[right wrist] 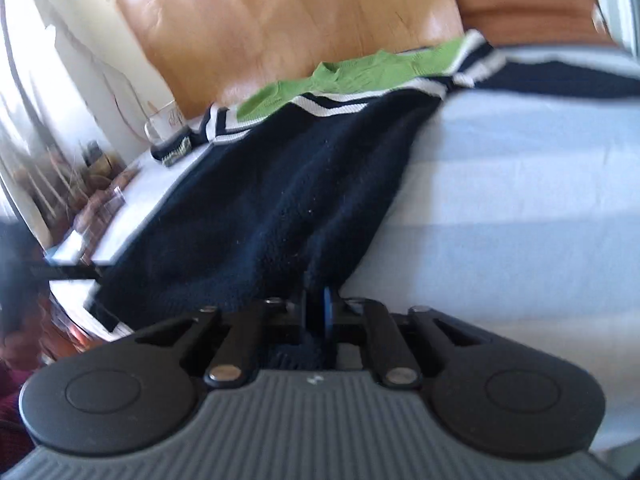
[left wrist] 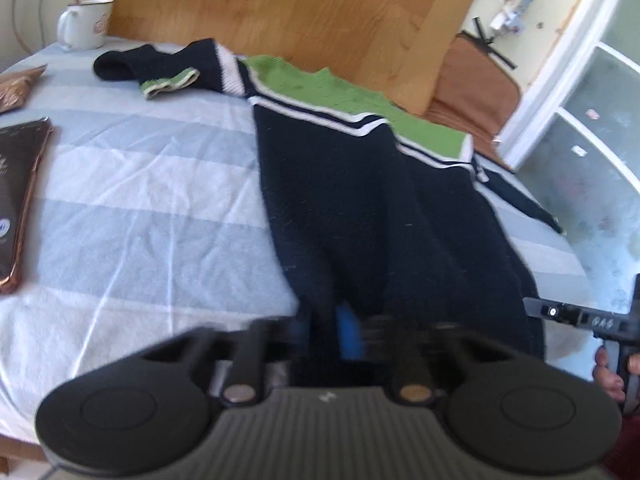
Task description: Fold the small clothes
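Note:
A small navy knit sweater [left wrist: 360, 200] with a green yoke and white stripes lies on a table covered in a blue-and-white striped cloth [left wrist: 140, 208]. My left gripper [left wrist: 326, 322] is shut on the sweater's near hem, navy knit pinched between its blue pads. My right gripper [right wrist: 318, 312] is shut on the hem's other corner, and the sweater [right wrist: 260, 200] stretches away from it. The right gripper's body also shows in the left wrist view [left wrist: 580, 316]. One sleeve [left wrist: 132, 66] lies folded at the far left.
A white enamel mug [left wrist: 86, 24] stands at the table's far left corner. A dark packet [left wrist: 18, 200] and a copper-coloured bag [left wrist: 16, 88] lie along the left edge. A wooden board [left wrist: 280, 4] leans behind the table. A white window frame [left wrist: 560, 92] is at the right.

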Motion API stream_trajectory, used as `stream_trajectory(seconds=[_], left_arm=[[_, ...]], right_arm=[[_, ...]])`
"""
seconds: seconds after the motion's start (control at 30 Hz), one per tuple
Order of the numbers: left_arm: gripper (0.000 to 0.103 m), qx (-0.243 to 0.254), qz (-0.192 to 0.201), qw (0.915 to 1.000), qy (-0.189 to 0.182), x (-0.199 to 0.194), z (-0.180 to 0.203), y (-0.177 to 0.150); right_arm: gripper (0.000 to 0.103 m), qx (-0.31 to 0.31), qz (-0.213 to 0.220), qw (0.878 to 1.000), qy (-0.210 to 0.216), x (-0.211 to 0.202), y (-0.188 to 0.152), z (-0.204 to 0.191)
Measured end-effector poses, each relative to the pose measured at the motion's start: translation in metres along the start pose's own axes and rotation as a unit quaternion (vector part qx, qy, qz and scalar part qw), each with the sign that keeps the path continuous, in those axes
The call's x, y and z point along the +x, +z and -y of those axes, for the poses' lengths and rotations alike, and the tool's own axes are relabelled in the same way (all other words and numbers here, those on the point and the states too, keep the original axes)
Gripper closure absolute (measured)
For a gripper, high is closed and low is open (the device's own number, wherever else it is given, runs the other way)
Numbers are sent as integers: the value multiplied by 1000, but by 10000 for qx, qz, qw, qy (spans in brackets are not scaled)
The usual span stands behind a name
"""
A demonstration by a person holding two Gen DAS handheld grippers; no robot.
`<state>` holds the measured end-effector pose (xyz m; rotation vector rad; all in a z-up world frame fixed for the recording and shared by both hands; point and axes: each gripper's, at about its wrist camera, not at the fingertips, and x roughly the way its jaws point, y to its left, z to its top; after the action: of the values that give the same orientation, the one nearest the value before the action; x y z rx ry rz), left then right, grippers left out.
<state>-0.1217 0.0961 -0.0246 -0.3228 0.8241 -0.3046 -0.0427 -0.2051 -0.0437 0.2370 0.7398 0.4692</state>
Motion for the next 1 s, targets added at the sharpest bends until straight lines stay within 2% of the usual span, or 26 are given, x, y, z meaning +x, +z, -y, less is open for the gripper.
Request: stream_trajectory(seconds=[0.07,0.17,0.2,0.23,0.3,0.37,0.43,0.5,0.57,0.63,0.7,0.73,0.8,0.9,1.0], left_arm=[[94,-77,40,10000,-8,-5,1,0],[94,90,191,9997,111,-18,9,-2],[94,110,144,9998,117,-19,11,-3],[94,87,42,9999,62,-17,11,-3],[94,220,-92,9992,309,-12,15,-6],[93,272,-141,9990,330,-12,12,-6],[89,277,-165,9991,283,-18,9,0],[89,370,-26,9985,399,-29,7,8],[90,417,235,9973,551,-41,6,21],[90,367,472,9969,521,-47,6,39],[90,392,641,9964,404,-41,12,59],[90,444,673,9962,329,-34,18,68],[90,618,662,9958,122,-14,33,85],[89,866,441,9952,-86,30,56,105],[89,934,128,9953,-238,74,76,118]], right_arm=[[93,-134,214,9994,-216,-20,10,5],[93,-274,546,9943,-869,-61,23,23],[95,-228,540,9934,-987,-69,25,31],[96,-109,423,9946,-940,-72,25,38],[95,125,-68,9974,-713,-59,17,49],[91,108,-364,9955,-865,-43,10,51],[91,240,-122,9959,-866,-45,19,59],[91,659,452,9935,-807,-57,37,75],[90,1012,937,9855,-992,-65,55,95],[78,1430,1278,9723,-1333,-68,71,121],[67,1982,1536,9569,-1468,-66,80,149],[66,2303,1639,9469,-1531,-65,82,164],[66,2760,1782,9307,-1609,-62,84,191],[64,2957,1799,9154,-2056,-50,93,221],[54,3271,1845,9043,-2029,-34,102,244]])
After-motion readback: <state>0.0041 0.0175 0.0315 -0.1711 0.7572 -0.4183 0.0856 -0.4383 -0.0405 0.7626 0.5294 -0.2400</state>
